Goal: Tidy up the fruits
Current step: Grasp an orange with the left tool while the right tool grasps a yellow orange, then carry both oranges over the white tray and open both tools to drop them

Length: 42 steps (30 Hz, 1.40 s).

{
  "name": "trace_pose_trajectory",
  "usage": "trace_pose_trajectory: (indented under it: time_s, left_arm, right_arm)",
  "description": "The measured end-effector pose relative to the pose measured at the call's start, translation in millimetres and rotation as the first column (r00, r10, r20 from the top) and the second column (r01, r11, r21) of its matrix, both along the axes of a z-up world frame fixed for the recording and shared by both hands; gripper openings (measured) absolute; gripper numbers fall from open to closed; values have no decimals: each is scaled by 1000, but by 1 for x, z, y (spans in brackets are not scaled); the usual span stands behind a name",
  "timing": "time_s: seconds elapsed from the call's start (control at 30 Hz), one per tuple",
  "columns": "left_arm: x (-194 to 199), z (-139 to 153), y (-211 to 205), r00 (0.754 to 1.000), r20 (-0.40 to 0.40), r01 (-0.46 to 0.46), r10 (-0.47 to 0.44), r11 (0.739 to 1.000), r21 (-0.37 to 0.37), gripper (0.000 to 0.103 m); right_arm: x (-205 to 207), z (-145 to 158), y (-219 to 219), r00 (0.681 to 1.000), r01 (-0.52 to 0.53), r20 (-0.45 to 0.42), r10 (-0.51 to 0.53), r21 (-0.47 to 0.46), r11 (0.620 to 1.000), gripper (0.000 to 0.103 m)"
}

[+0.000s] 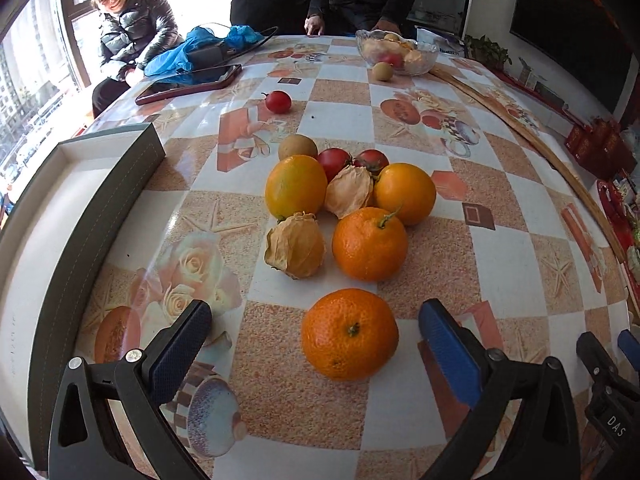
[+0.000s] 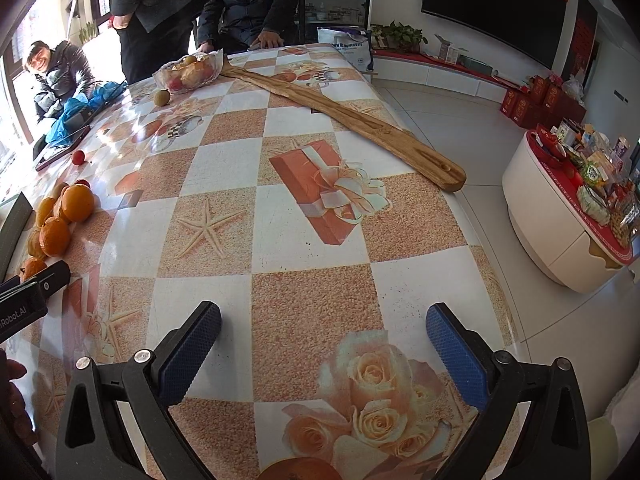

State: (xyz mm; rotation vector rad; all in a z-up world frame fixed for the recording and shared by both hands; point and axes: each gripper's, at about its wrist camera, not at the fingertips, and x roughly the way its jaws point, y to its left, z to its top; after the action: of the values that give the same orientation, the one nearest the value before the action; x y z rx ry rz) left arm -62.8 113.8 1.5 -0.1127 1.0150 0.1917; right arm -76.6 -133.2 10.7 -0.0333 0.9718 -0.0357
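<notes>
The left gripper [image 1: 316, 344] is spread wide, and the nearest orange [image 1: 349, 334] sits on the table [image 1: 520, 264] right between its 2 blue pads [image 1: 448, 356], not touching either one. This looks like the start of a pick. To do it well, push the gripper forward a bit so the pads sit beside the fat middle of the orange, then squeeze slowly so the round fruit does not roll away. Just past that orange is the fruit pile [image 1: 344, 200], with more oranges, 2 papery husk fruits, red tomatoes and a kiwi. Left of that orange is the grey box [image 1: 100, 200], which looks empty and may be where the fruit goes. Far past that orange is a glass bowl [image 1: 396, 54] with more fruit. The right gripper [image 2: 322, 348] is wide too, holding nothing, over bare table. Its body in the left view reads "DAS". The left gripper's body in the right view reads "nRobot.AI".
</notes>
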Motion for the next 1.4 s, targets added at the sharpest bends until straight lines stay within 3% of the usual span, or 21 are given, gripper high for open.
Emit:
trace_pose_trajectory:
  time_s: [0.1,0.2,0.23,0.27,0.4,0.47,0.53,0.63,0.87,0.93,1.07,1.17,1.2,1.4]
  left_arm:
    - [5,2,0,999,-32,-5,4,1000,-10,99]
    - [0,8,-8,999,4,34,-34,999,-2,66]
    - [-2,9,-9,999,9,47,-47,999,-2,48]
    - [-3,10,-9,998,10,57,-57,998,0,41]
    - [-19,9,6,999,31,43,-44,999,28,41]
    - [-30,9,17,998,46,40,-41,998,39,41]
    - [-37,8,27,998,51,35,-38,998,51,41]
    - [-44,8,40,998,53,29,-32,998,51,42]
    - [-45,7,52,998,60,21,-23,999,41,43]
    - [-44,7,52,998,62,19,-22,999,41,43]
    - [-44,7,54,998,67,15,-18,999,38,43]
    - [-45,8,54,997,75,17,-20,999,37,43]
    - [-45,7,54,997,78,19,-21,999,35,43]
    - [-52,9,58,995,90,37,-37,999,5,42]
  right_arm:
    - [0,0,0,1000,1,-1,-1,-1,1000,103]
    - [1,0,0,1000,0,-5,0,-2,1000,103]
    - [2,0,1,1000,-2,-8,2,-3,1000,103]
    - [3,1,1,1000,-3,-16,3,-3,1000,103]
    - [15,1,12,994,-45,-101,46,13,999,103]
    - [22,4,25,988,-89,-121,97,70,994,103]
    - [32,8,41,982,-125,-120,143,151,981,103]
    - [48,13,75,973,-178,-108,202,197,964,103]
    - [82,16,149,943,-302,-83,322,189,934,103]
    - [90,13,158,936,-314,-97,339,209,926,90]
    - [102,4,166,929,-302,-133,346,271,914,78]
    - [98,6,172,911,-342,-130,392,294,892,42]
    - [97,6,171,909,-337,-135,395,320,885,38]
    - [78,14,144,929,-311,-115,351,265,912,38]
